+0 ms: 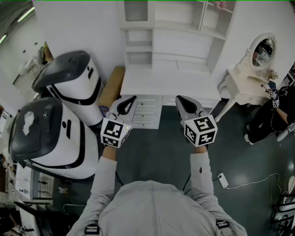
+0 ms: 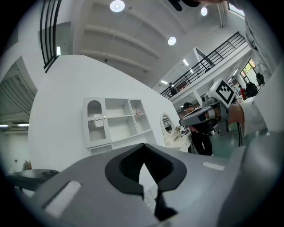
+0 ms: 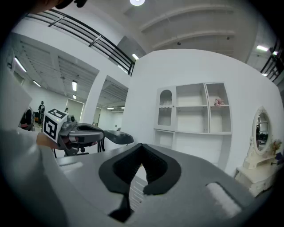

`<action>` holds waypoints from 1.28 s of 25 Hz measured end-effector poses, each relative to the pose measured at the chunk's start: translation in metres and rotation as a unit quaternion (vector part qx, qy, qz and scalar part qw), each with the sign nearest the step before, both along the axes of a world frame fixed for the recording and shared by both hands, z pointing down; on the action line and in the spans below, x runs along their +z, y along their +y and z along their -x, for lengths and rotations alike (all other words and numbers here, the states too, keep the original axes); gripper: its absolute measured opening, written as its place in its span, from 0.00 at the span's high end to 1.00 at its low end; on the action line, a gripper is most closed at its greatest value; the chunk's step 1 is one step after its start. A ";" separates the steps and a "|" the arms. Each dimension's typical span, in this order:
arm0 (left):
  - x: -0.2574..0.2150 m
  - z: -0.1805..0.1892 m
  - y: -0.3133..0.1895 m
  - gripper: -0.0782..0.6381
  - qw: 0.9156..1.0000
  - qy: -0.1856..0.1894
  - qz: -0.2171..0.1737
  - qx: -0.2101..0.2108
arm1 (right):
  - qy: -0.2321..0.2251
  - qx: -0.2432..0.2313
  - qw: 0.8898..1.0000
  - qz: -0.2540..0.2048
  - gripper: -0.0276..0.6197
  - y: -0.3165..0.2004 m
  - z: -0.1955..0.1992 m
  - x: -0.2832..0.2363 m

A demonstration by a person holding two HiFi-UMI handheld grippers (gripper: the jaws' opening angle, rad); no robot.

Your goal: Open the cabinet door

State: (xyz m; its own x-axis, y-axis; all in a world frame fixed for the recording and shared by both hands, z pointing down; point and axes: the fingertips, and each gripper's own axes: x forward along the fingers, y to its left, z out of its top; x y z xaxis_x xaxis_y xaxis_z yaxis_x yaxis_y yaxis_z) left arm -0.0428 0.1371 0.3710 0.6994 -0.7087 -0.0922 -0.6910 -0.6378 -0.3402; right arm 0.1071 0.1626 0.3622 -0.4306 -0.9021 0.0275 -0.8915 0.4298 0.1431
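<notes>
The left gripper (image 1: 125, 106) and right gripper (image 1: 188, 107) are held level and side by side, both closed on nothing. This looks like a ready stance facing the tall white shelf cabinet (image 1: 179, 46). Its arched white cabinet door (image 3: 165, 110), upper left, looks shut and is well beyond reach.

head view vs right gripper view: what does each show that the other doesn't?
Head view only: the person's grey sleeves and the floor cable. Right gripper view only: the arched cabinet door seen face-on, the ceiling lights and the upper railing. Both: the white shelf unit, the oval-mirror vanity, the left gripper and the right gripper, each with its jaws together on nothing.
</notes>
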 end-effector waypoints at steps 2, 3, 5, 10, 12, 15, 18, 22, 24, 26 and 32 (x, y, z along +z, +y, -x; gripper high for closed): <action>-0.002 -0.007 0.002 0.87 1.000 -0.004 -0.002 -0.004 | -0.007 -0.005 1.000 0.000 0.96 0.002 -0.010 -0.001; -0.002 -0.009 0.002 0.87 1.000 -0.005 -0.002 -0.006 | -0.007 -0.006 1.000 0.000 0.95 0.003 -0.014 -0.001; -0.003 -0.014 0.003 0.87 1.000 -0.005 -0.004 -0.015 | -0.001 -0.007 1.000 0.002 0.95 0.003 -0.023 0.000; 0.003 -0.026 0.003 0.87 0.999 -0.007 0.002 -0.037 | 0.001 -0.019 1.000 0.007 0.95 0.001 -0.041 0.002; 0.005 -0.029 0.001 0.87 0.999 -0.010 0.009 -0.038 | -0.003 -0.018 1.000 0.003 0.95 -0.001 -0.046 -0.002; 0.007 -0.031 -0.007 0.87 0.999 -0.014 0.011 -0.039 | -0.010 -0.017 1.000 -0.005 0.95 -0.006 -0.050 -0.006; 0.006 -0.031 -0.023 0.87 0.999 -0.007 0.011 -0.040 | -0.027 -0.014 1.000 -0.003 0.95 -0.021 -0.054 -0.004; 0.008 -0.030 -0.058 0.87 0.999 -0.010 0.007 -0.041 | -0.048 -0.014 0.999 0.003 0.95 -0.053 -0.053 0.001; 0.008 -0.026 -0.084 0.87 0.999 -0.007 0.006 -0.042 | -0.053 -0.016 0.998 0.005 0.95 -0.076 -0.051 0.001; 0.007 -0.022 -0.114 0.87 0.999 -0.006 0.003 -0.042 | -0.054 -0.016 0.998 0.006 0.95 -0.102 -0.047 -0.001; -0.012 -0.012 -0.197 0.87 1.000 -0.015 -0.005 -0.026 | -0.052 -0.016 0.998 0.008 0.95 -0.185 -0.028 -0.017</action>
State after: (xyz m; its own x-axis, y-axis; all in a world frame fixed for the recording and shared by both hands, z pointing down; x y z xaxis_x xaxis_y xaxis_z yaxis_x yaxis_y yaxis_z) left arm -0.0308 -0.0602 0.3592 0.6647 -0.7429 -0.0789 -0.7120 -0.5978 -0.3684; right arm 0.1350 -0.0225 0.3454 -0.4608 -0.8875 -0.0049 -0.8868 0.4602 0.0431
